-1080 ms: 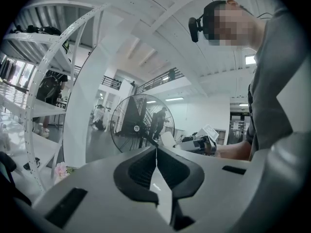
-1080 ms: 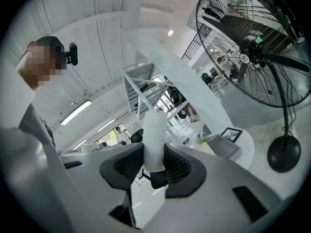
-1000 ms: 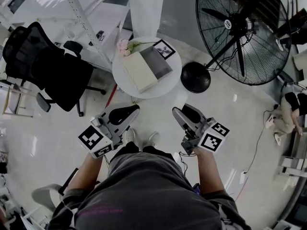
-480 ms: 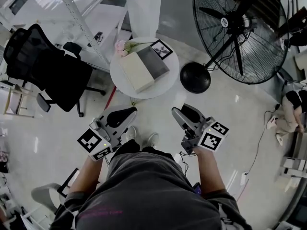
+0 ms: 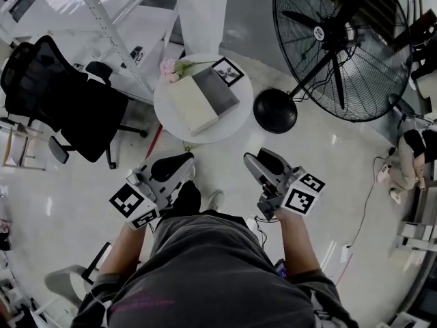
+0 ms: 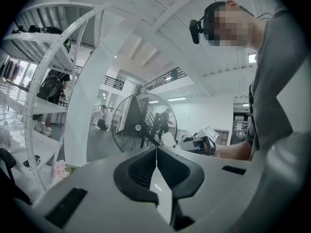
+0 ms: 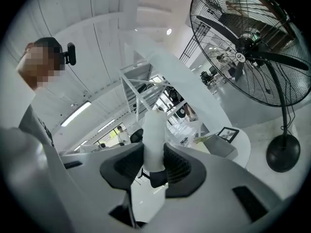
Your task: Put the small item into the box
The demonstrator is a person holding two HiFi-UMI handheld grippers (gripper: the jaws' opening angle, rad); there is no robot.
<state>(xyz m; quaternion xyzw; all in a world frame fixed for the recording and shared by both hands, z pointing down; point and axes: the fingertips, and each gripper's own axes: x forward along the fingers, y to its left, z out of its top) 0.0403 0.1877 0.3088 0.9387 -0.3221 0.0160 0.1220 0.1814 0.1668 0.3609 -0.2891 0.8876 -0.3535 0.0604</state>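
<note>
The right claw (image 7: 154, 155) is clamped on the small white cylinder (image 7: 154, 127), well short of the box (image 5: 201, 101) on the round bench (image 5: 222, 130). The left claw (image 6: 156, 152) is pinched together on nothing. The cylinder sticks out past the pads, so it could pivot or clip the box wall. The fan base (image 5: 275, 111) crowds the bench's right and the office chair (image 5: 68, 101) its left, but the approach straight ahead looks open.

small item (image 7: 154, 130): white cylinder, dark base; gripped upright by your right tool (image 7: 154, 152) | box (image 5: 203, 100): cream and grey; lies flat on the round white table (image 5: 235, 118) ahead of you
</note>
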